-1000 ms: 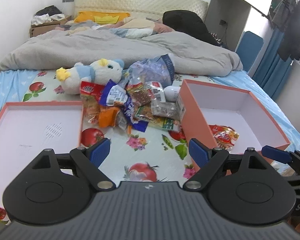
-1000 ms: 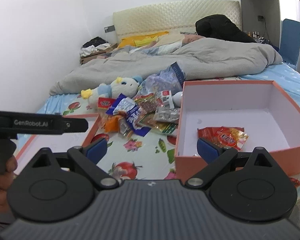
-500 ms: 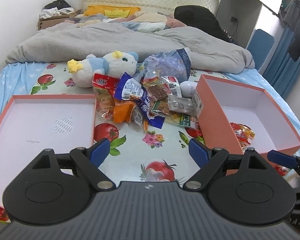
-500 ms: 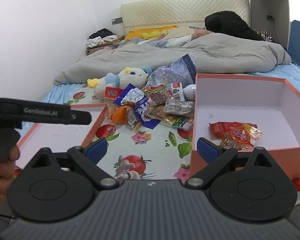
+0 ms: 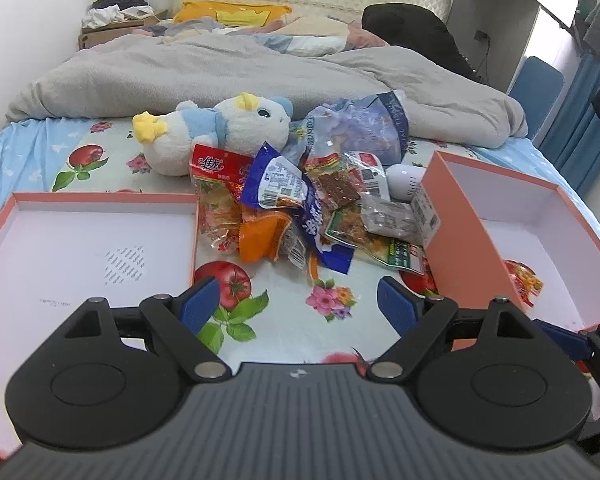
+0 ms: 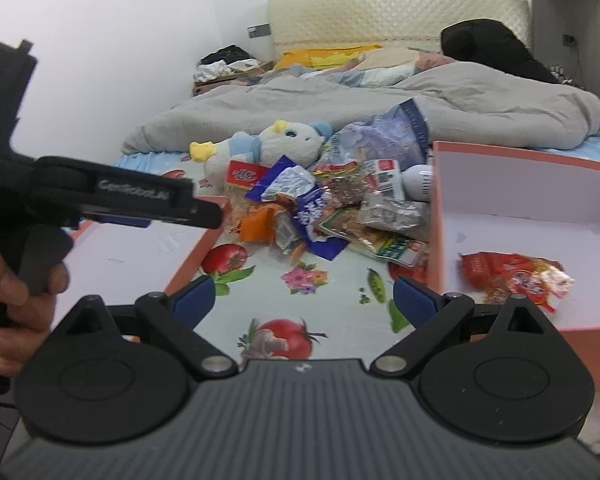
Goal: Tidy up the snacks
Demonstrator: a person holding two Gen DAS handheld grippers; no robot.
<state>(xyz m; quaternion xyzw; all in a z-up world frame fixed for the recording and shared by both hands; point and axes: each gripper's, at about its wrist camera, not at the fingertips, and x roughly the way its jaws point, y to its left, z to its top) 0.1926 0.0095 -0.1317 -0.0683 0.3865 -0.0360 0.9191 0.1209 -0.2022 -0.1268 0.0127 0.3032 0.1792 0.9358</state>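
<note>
A pile of snack packets (image 5: 300,208) lies on the fruit-print sheet between two orange boxes; it also shows in the right wrist view (image 6: 320,212). The deep box (image 5: 460,240) on the right holds one red packet (image 6: 512,276). The shallow box lid (image 5: 80,248) on the left holds nothing. My left gripper (image 5: 298,304) is open and empty, hovering short of the pile. My right gripper (image 6: 302,296) is open and empty, beside the deep box (image 6: 436,216). The left gripper's body (image 6: 100,200) shows in the right view.
A blue and white plush toy (image 5: 220,132) and a large bluish bag (image 5: 360,128) lie behind the pile. A white round object (image 5: 404,180) sits by the deep box. A grey duvet (image 5: 260,76) covers the far bed. A blue chair (image 5: 536,84) stands at right.
Both grippers have moved forward and to the left toward the snack pile, which now looks larger and more central. Both stay open and empty.
</note>
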